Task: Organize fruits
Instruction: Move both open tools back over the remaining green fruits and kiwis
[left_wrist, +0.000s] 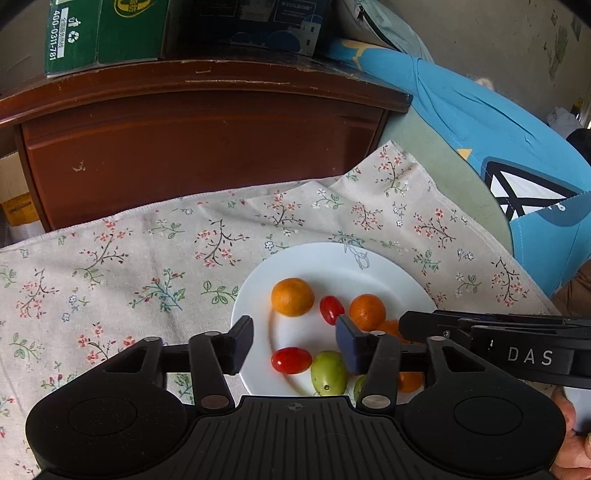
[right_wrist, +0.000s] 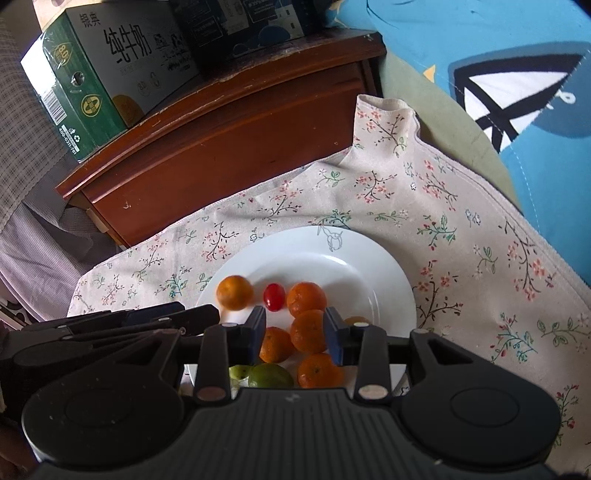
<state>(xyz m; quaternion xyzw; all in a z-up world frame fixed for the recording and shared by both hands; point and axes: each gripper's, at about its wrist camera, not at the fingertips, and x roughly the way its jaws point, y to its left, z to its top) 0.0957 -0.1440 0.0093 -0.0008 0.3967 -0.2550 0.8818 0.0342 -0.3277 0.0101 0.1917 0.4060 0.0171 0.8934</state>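
Both my grippers hang over the white plate (left_wrist: 332, 258) of fruit on the flowered cloth (left_wrist: 129, 266).

My left gripper (left_wrist: 294, 341) has its fingers spread with nothing between them; a red cherry tomato (left_wrist: 291, 360) and a green fruit (left_wrist: 328, 373) lie at 6 o'clock of its gap, a mandarin (left_wrist: 292, 297) at 12. My right gripper (right_wrist: 294, 334) stands partly open around a mandarin (right_wrist: 308, 331); I cannot tell whether the pads touch it. More mandarins (right_wrist: 319, 370) crowd near it, one (right_wrist: 234, 292) at 10 o'clock.
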